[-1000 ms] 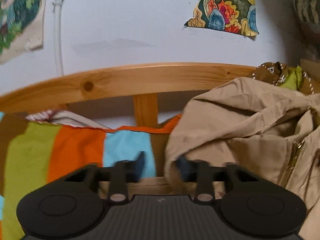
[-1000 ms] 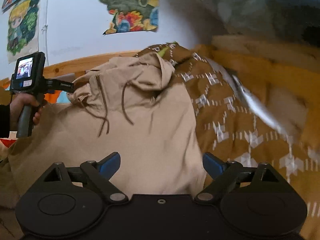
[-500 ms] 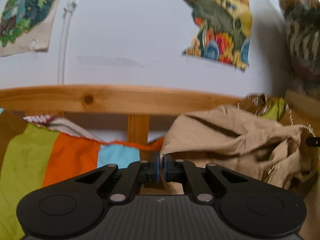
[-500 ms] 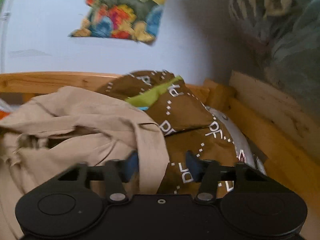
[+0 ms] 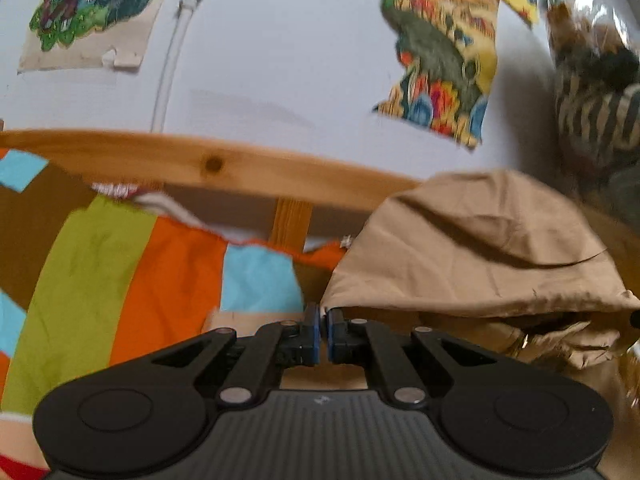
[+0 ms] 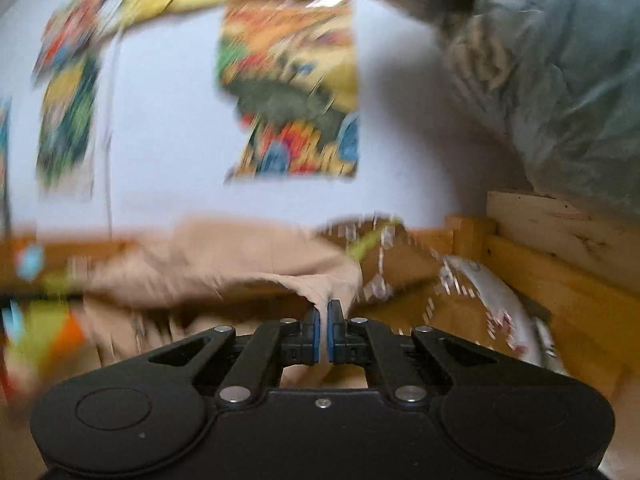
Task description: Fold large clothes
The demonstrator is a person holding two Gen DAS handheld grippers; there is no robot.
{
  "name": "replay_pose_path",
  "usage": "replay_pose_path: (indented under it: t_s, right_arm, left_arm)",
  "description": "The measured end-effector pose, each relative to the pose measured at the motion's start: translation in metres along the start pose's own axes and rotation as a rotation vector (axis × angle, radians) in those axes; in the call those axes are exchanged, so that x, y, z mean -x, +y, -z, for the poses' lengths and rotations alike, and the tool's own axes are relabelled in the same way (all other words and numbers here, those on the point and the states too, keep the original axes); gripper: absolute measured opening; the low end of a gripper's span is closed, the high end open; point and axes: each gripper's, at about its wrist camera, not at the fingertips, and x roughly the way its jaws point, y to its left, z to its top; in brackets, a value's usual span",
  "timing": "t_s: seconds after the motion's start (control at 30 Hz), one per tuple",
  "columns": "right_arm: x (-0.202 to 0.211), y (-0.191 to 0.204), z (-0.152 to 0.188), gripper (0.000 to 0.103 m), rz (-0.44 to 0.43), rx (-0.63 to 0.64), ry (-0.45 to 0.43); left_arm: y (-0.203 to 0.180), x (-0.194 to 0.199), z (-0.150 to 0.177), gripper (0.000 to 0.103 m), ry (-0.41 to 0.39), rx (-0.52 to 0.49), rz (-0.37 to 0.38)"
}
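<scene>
Both tongs are pinched tight on the same tan jacket (image 5: 480,248). On the left gripper (image 5: 322,334) the 2 blue-faced pads meet on a lower corner of the cloth, which rises from the tips and spreads up and off to its right in a creased, hood-like mound. The right gripper (image 6: 323,334) has just closed its jaws on a fold of that jacket (image 6: 240,264), which runs from its tips away to its left (this view is heavily smeared, so finer detail of the grip cannot be told).

Left of the left gripper's tips lies a striped cover (image 5: 132,280) in green, orange and light blue. Beyond both tongs runs a wooden bed rail (image 5: 224,168), with 1 upright post just behind the left tips. Above it is a white wall with a colourful poster (image 5: 440,72) up and to the right of the left gripper.

Right of the right gripper's tips sits a brown patterned blanket (image 6: 452,304), touching the jacket, with a pale wooden bed frame (image 6: 560,280) further right.
</scene>
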Motion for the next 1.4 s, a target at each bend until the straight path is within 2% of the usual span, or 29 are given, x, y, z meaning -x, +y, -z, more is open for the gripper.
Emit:
replay_pose_path:
  t_s: [0.17, 0.27, 0.3, 0.37, 0.43, 0.47, 0.53, 0.63, 0.73, 0.8, 0.87, 0.9, 0.93, 1.0, 1.07, 1.13, 1.2, 1.27, 1.33, 1.37, 1.4]
  right_arm:
    - [-0.006, 0.013, 0.042, 0.003, 0.052, 0.162, 0.127]
    - [-0.015, 0.022, 0.063, 0.003, 0.077, 0.203, 0.19]
    - [-0.018, 0.024, 0.069, 0.004, 0.084, 0.215, 0.201]
    - [-0.017, 0.026, 0.076, 0.007, 0.096, 0.218, 0.216]
    - [-0.016, 0.027, 0.078, 0.022, 0.092, 0.217, 0.233]
    - [-0.013, 0.026, 0.077, 0.027, 0.083, 0.219, 0.244]
    - [-0.004, 0.025, 0.078, 0.045, 0.048, 0.237, 0.276]
    - [0.016, 0.023, 0.084, 0.063, -0.005, 0.281, 0.346]
    - [0.037, 0.022, 0.09, 0.065, -0.03, 0.307, 0.42]
    - [0.052, 0.019, 0.09, 0.064, -0.027, 0.264, 0.452]
    - [0.062, 0.014, 0.087, 0.063, -0.031, 0.146, 0.462]
    - [0.065, 0.012, 0.086, 0.06, -0.043, 0.062, 0.471]
    - [0.065, 0.011, 0.086, 0.057, -0.068, -0.031, 0.484]
    - [0.061, 0.014, 0.088, 0.054, -0.099, -0.126, 0.507]
    - [0.052, 0.016, 0.09, 0.053, -0.093, -0.196, 0.515]
    - [0.045, 0.005, 0.089, 0.051, -0.117, -0.348, 0.492]
    - [0.043, -0.012, 0.088, 0.051, -0.139, -0.558, 0.467]
    - [0.046, -0.019, 0.084, 0.051, -0.155, -0.625, 0.423]
    - [0.039, -0.019, 0.083, 0.051, -0.139, -0.646, 0.431]
    - [0.032, -0.018, 0.084, 0.051, -0.132, -0.659, 0.445]
    - [0.023, -0.015, 0.086, 0.043, -0.129, -0.661, 0.457]
  left_arm:
    - [-0.005, -0.014, 0.017, 0.003, 0.095, -0.071, -0.029]
    - [-0.004, -0.018, 0.022, 0.004, 0.171, -0.091, -0.001]
    - [-0.001, -0.018, 0.023, 0.008, 0.211, -0.09, 0.034]
    - [0.008, -0.015, 0.026, 0.02, 0.306, -0.085, 0.116]
    - [0.021, -0.005, 0.032, 0.066, 0.369, -0.092, 0.177]
    - [0.028, 0.005, 0.035, 0.072, 0.377, -0.092, 0.177]
    - [0.045, 0.023, 0.043, 0.074, 0.394, -0.081, 0.188]
    - [0.069, 0.042, 0.053, 0.071, 0.438, -0.014, 0.181]
    - [0.088, 0.05, 0.056, 0.07, 0.455, 0.11, 0.214]
    - [0.096, 0.051, 0.055, 0.07, 0.455, 0.188, 0.238]
    - [0.097, 0.045, 0.053, 0.069, 0.461, 0.252, 0.27]
    - [0.094, 0.04, 0.052, 0.063, 0.466, 0.273, 0.285]
    - [0.087, 0.033, 0.051, 0.054, 0.487, 0.283, 0.276]
    - [0.074, 0.014, 0.05, 0.046, 0.539, 0.283, 0.239]
    - [0.068, 0.003, 0.048, 0.045, 0.561, 0.31, 0.232]
    - [0.069, -0.004, 0.045, 0.045, 0.557, 0.344, 0.24]
    - [0.067, -0.008, 0.045, 0.042, 0.566, 0.321, 0.229]
    - [0.061, -0.013, 0.047, 0.036, 0.571, 0.281, 0.216]
    - [0.054, -0.018, 0.046, 0.015, 0.574, 0.261, 0.197]
    - [0.05, -0.02, 0.045, 0.01, 0.578, 0.25, 0.186]
    - [0.045, -0.022, 0.044, 0.003, 0.573, 0.231, 0.167]
